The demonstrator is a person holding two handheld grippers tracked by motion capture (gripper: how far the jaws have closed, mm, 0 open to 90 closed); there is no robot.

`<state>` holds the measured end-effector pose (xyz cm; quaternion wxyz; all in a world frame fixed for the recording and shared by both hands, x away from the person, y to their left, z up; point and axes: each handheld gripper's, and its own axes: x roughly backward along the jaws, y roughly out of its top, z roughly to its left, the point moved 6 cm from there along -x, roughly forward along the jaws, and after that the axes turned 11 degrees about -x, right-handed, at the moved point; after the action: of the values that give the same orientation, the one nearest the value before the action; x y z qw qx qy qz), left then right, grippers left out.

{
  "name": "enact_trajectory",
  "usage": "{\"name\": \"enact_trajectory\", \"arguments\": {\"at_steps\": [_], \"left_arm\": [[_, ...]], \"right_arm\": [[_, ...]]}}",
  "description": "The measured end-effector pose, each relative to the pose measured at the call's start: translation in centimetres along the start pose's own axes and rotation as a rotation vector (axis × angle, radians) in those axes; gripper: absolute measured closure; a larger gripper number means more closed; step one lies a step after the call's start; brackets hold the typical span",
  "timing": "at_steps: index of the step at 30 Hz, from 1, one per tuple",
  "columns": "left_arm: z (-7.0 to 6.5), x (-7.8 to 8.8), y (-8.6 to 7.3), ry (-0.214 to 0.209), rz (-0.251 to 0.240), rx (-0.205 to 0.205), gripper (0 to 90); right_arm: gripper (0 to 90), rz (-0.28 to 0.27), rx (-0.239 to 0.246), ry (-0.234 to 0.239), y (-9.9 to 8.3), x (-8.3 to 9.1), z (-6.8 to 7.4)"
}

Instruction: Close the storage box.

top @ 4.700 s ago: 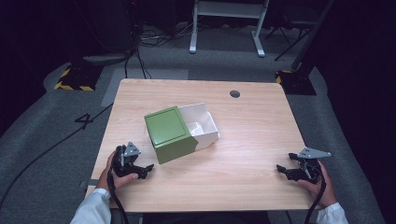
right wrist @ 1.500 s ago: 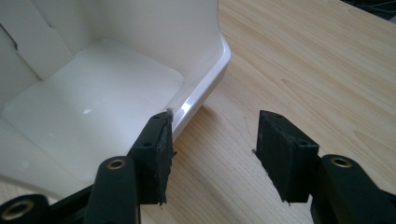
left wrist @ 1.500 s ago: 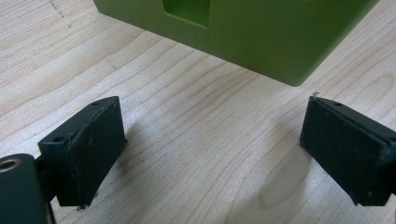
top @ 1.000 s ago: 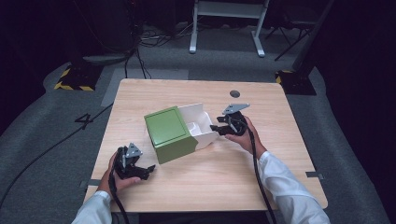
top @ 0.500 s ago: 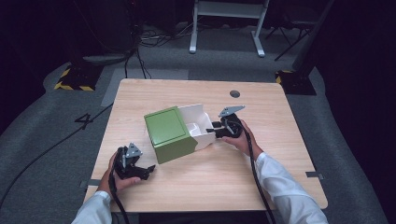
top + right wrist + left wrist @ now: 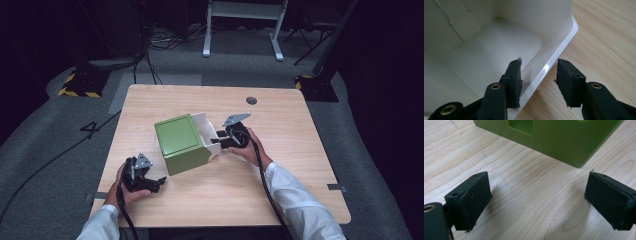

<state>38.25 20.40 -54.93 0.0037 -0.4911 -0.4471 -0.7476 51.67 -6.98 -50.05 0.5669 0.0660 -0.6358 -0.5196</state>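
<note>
A green box [image 6: 180, 142] lies mid-table with an open white box [image 6: 202, 122] joined to its right side. My right gripper [image 6: 217, 140] is at the white box's right wall. In the right gripper view that gripper [image 6: 539, 75] straddles the white box's [image 6: 486, 50] wall, one jaw inside and one outside, shut on it. My left gripper [image 6: 157, 182] rests near the front left, open and holding nothing. In the left gripper view the gripper [image 6: 536, 202] shows bare wood between its jaws, with the green box [image 6: 554, 140] just ahead.
The wooden table [image 6: 300, 165] has a round cable hole [image 6: 251, 100] at the back right. Dark carpet with cables surrounds it, and a white metal stand [image 6: 240, 25] is beyond the far edge.
My right gripper came from the table's front right edge to the white box, then edged left over its wall and narrowed its jaws. The left gripper and both boxes stayed put.
</note>
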Motion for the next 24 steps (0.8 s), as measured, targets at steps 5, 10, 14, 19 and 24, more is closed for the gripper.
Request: {"name": "enact_trajectory", "arguments": {"at_steps": [5,10,14,19,24], "left_arm": [[0.0,0.0,0.0,0.0,0.0,0.0,6.9],[0.0,0.0,0.0,0.001,0.001,0.0,6.9],[0.0,0.0,0.0,0.0,0.0,0.0,6.9],[0.0,0.0,0.0,0.0,0.0,-0.001,6.9],[0.0,0.0,0.0,0.001,0.001,-0.001,6.9]], "right_arm": [[54.4,0.014,0.021,0.014,0.6,-0.7,1.2],[53.7,0.022,0.033,0.036,1.0,-1.6,2.4],[52.5,0.028,0.045,0.043,1.3,-2.2,3.1],[50.4,0.043,0.018,0.083,1.3,-2.8,3.6],[49.3,0.05,0.022,0.093,1.4,-3.1,3.7]]}}
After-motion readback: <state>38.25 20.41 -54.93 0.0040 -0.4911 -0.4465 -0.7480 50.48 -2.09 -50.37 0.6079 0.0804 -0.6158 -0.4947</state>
